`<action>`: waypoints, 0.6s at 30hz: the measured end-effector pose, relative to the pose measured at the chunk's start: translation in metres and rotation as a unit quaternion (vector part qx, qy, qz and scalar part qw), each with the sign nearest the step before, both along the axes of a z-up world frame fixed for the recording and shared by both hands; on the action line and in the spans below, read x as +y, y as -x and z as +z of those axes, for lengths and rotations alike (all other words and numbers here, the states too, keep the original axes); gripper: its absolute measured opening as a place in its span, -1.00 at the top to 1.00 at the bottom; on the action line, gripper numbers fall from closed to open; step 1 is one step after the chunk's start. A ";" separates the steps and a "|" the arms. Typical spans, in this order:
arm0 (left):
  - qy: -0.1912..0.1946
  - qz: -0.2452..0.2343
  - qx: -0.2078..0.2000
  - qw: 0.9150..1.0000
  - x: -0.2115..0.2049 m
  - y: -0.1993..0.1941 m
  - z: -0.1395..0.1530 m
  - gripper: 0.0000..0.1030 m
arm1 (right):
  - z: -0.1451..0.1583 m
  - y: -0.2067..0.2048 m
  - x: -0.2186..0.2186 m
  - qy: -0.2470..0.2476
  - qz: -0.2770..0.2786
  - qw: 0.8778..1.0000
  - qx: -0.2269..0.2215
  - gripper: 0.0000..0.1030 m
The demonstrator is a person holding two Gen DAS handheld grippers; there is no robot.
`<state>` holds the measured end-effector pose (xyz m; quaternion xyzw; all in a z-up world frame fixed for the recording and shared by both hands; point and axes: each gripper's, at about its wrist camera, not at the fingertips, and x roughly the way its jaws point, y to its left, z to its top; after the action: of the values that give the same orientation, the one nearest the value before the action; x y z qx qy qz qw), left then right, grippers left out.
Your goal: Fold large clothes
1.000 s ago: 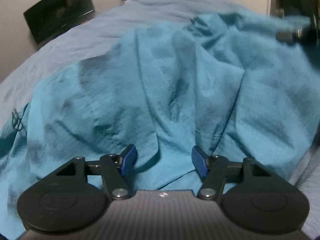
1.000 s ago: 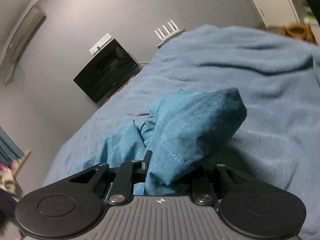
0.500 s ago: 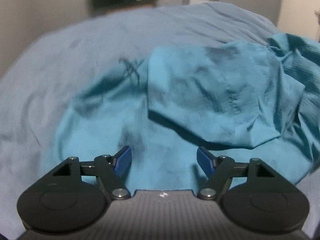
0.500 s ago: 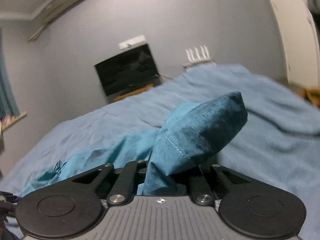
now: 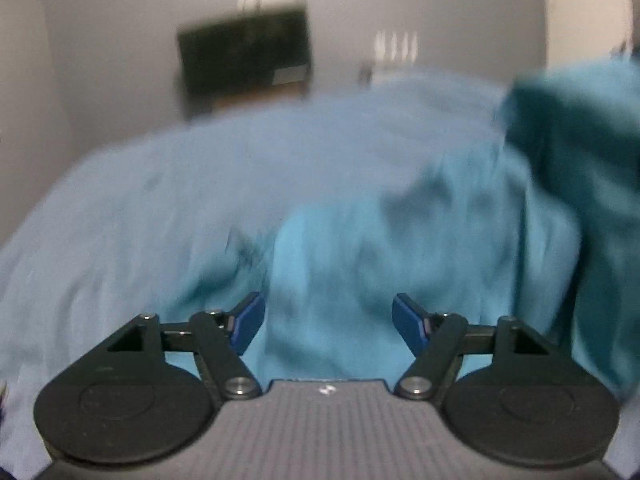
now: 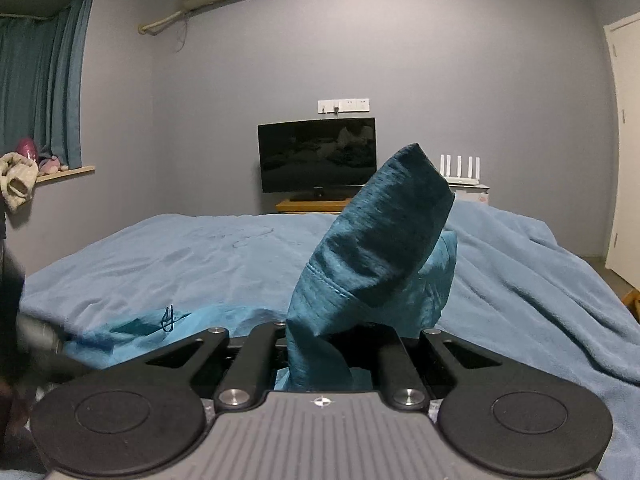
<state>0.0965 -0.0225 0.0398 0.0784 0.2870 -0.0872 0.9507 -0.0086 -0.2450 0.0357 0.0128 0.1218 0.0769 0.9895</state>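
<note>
Right gripper (image 6: 320,344) level, jaws clamped on teal garment (image 6: 372,248), left gripper (image 5: 328,322) jaws wide, empty

One teal garment (image 6: 376,248), one blanket (image 6: 160,256), one television (image 6: 317,155).

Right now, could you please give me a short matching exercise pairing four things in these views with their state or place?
Things:
1. left gripper
2. right gripper
3. television
4. router

States or places:
A. jaws shut on the teal garment
B. white, right of the screen
C. jaws open, nothing between them
D. dark, against the far wall

Pairs: 1-C, 2-A, 3-D, 4-B
</note>
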 end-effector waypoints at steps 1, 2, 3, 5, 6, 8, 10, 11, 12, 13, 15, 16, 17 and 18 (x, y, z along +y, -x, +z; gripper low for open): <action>0.004 -0.008 -0.008 1.000 -0.007 -0.011 0.001 -0.36 | 0.000 0.001 -0.001 -0.007 -0.003 1.000 0.000 0.77; 0.010 -0.018 -0.008 1.000 -0.014 -0.025 0.000 -0.36 | 0.000 0.002 -0.002 -0.012 -0.005 1.000 -0.001 0.77; 0.005 -0.019 0.000 1.000 -0.026 -0.040 -0.005 -0.36 | 0.000 0.004 -0.004 -0.016 -0.006 1.000 -0.003 0.77; -0.024 -0.017 0.016 0.999 -0.047 -0.066 -0.021 -0.36 | 0.003 0.008 -0.004 -0.021 0.000 1.000 -0.008 0.77; -0.037 -0.015 0.026 0.999 -0.056 -0.078 -0.031 -0.36 | 0.003 0.011 -0.007 -0.022 0.005 1.000 -0.013 0.77; -0.057 -0.022 0.045 0.997 -0.074 -0.096 -0.052 -0.35 | -0.002 0.011 -0.006 -0.022 0.013 1.000 -0.019 0.77; -0.092 -0.028 0.052 0.994 -0.093 -0.109 -0.071 -0.35 | -0.005 0.013 -0.006 -0.021 0.023 0.999 -0.022 0.77; -0.112 -0.032 0.058 0.992 -0.102 -0.114 -0.081 -0.33 | -0.007 0.014 -0.006 -0.018 0.030 0.999 -0.024 0.77; -0.128 -0.033 0.066 0.989 -0.110 -0.119 -0.093 -0.28 | -0.006 0.010 -0.005 -0.015 0.037 0.999 -0.025 0.77; -0.139 -0.032 0.073 0.987 -0.117 -0.123 -0.104 -0.23 | -0.007 0.009 -0.005 -0.013 0.044 0.999 -0.027 0.77; -0.149 -0.026 0.067 0.986 -0.127 -0.124 -0.121 -0.21 | -0.010 0.010 -0.006 -0.010 0.061 0.998 -0.030 0.77; -0.152 -0.026 0.060 0.986 -0.129 -0.123 -0.127 -0.21 | -0.010 0.011 -0.008 -0.005 0.068 0.997 -0.031 0.78; -0.148 -0.027 0.056 0.987 -0.128 -0.121 -0.127 -0.20 | -0.012 0.011 -0.007 0.003 0.075 0.997 -0.031 0.78; -0.137 -0.031 0.059 0.988 -0.124 -0.120 -0.123 -0.19 | -0.014 0.010 -0.006 0.009 0.079 0.996 -0.032 0.78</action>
<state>0.2163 -0.1467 -0.0829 0.2120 0.3488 -0.0810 0.9093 -0.0190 -0.2514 0.0215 -0.0086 0.0914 0.1542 0.9838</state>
